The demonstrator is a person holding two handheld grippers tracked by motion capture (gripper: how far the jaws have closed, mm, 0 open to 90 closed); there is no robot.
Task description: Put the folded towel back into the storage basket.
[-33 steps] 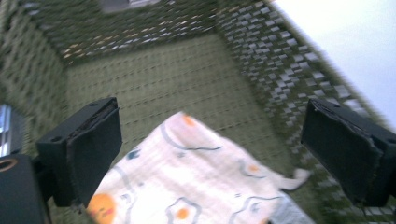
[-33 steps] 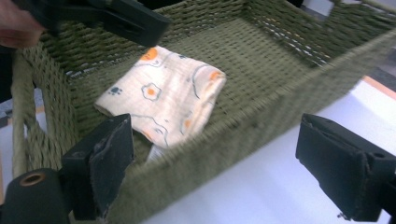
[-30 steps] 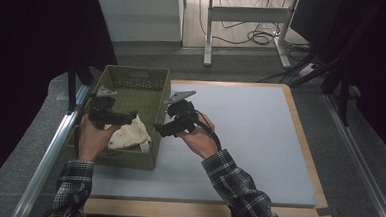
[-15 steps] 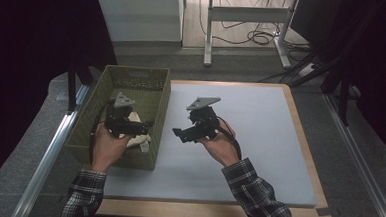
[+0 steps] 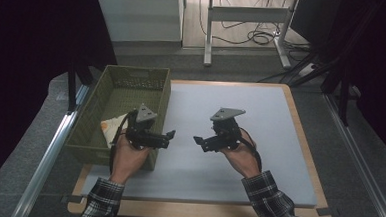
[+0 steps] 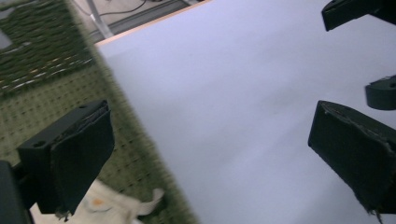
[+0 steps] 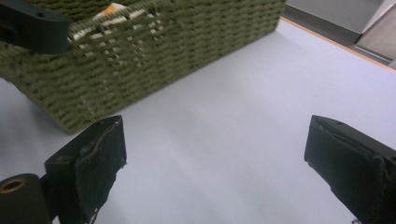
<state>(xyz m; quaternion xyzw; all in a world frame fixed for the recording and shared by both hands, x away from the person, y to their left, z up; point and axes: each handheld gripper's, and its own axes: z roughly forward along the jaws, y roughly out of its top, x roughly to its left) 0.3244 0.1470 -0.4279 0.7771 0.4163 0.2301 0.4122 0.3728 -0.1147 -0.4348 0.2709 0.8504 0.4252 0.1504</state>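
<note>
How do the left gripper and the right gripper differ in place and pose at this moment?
The left gripper hangs at the near right wall of the green basket, above the folded cloth; the right gripper hangs over the bare blue mat. The left gripper points right, the right gripper points left, so they face each other. Both are open with nothing between their fingers.

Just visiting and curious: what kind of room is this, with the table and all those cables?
Probably a lab or workshop. A padded work table is ringed by dark curtains, with loose cables on the floor behind and a metal rail alongside.
</note>
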